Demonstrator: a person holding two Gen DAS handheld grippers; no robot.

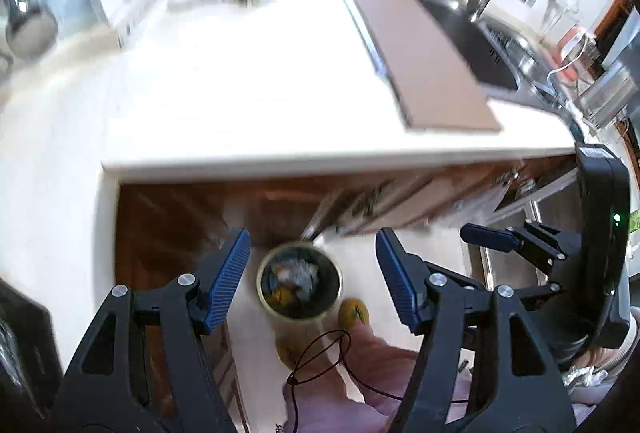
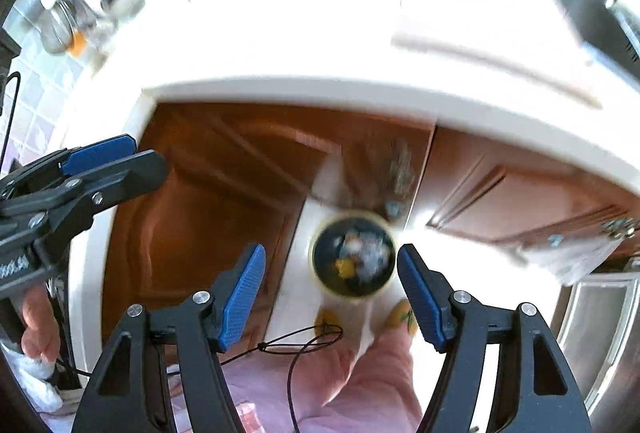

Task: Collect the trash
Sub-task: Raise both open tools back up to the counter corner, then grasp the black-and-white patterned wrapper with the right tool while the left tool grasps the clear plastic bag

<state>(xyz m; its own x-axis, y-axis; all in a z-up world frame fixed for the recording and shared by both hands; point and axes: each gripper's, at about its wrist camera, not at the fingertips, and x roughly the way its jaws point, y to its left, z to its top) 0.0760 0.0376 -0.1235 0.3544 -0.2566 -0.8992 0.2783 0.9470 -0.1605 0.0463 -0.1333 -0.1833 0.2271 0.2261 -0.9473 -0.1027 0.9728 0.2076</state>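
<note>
Open tongs, trash bin below, white countertop, wooden cabinets

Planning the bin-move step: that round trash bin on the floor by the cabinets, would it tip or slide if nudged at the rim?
The trash bin looks narrow and round, so a push at its rim would probably tip it rather than slide it. The crumpled scraps inside sit loose and look light, so little ballast, likely. The pale floor under it looks smooth; a low push may slide it. Blur limits certainty.

White countertop: brown board lies flat on it, just beside the sink. Pale floor below the counter edge: round bin stands there, holding trash.
</note>
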